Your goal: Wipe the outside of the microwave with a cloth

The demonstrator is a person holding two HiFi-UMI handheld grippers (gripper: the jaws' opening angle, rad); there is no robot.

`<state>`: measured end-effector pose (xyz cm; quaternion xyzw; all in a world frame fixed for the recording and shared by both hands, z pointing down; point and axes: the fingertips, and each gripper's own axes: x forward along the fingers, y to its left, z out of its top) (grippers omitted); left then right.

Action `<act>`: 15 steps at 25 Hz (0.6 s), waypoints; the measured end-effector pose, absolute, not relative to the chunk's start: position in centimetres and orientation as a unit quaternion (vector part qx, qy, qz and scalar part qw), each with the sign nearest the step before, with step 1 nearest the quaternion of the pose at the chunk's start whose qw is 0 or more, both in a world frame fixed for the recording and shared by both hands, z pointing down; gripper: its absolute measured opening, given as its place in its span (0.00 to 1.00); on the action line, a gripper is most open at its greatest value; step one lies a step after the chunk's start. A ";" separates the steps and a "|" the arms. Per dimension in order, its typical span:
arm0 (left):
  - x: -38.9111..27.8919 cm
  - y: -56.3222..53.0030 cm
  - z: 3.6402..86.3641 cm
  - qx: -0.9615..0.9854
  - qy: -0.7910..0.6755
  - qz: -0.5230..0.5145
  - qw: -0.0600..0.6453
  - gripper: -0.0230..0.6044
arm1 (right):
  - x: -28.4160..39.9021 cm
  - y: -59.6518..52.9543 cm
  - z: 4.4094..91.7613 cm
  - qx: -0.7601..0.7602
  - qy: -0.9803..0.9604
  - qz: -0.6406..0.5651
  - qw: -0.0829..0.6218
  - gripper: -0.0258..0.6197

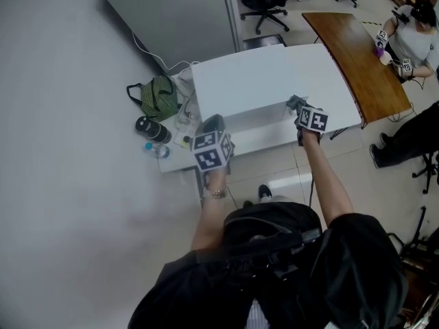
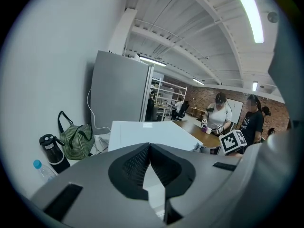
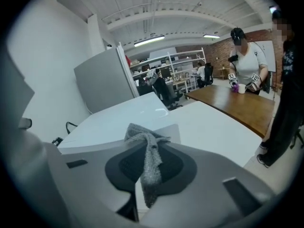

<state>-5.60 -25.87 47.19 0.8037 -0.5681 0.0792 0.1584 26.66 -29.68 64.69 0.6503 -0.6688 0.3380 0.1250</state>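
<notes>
At the far left of the white bench, a green striped bag sits against the wall. A black flask and a blue-capped water bottle stand just in front of it. Any print on them is too small to read.

The left gripper is held near the left front corner of the white microwave. Its own view shows the jaws pressed together at the tips with nothing between them. The microwave stands on the bench in front of a grey cabinet.

The right gripper is at the microwave's right front corner, its jaws pinching a grey knitted cloth. The cloth sticks out past the tips and hangs down between the pads. Only the right gripper view shows this pinch. In the head view the cloth is a small grey tuft by the corner, and whether it touches the microwave cannot be told.

Both grippers' cubes carry black-and-white square markers. One cube also shows in the left gripper view.

Farther right, a person is at a brown wooden table.
</notes>
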 end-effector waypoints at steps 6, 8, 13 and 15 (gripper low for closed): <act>-7.4 -25.2 48.0 0.786 -0.589 0.084 0.168 0.04 | 12.0 -26.4 64.0 0.521 -0.779 0.333 0.105 0.11; -8.1 -24.7 48.1 0.780 -0.597 0.085 0.168 0.04 | 5.5 -25.9 64.6 0.468 -0.807 0.345 0.104 0.11; -11.2 -22.8 48.1 0.753 -0.629 0.089 0.169 0.04 | -8.2 -26.6 65.7 0.378 -0.841 0.371 0.106 0.11; -12.3 -21.9 48.2 0.743 -0.641 0.090 0.171 0.04 | -10.7 -27.2 67.8 0.376 -0.848 0.337 0.159 0.11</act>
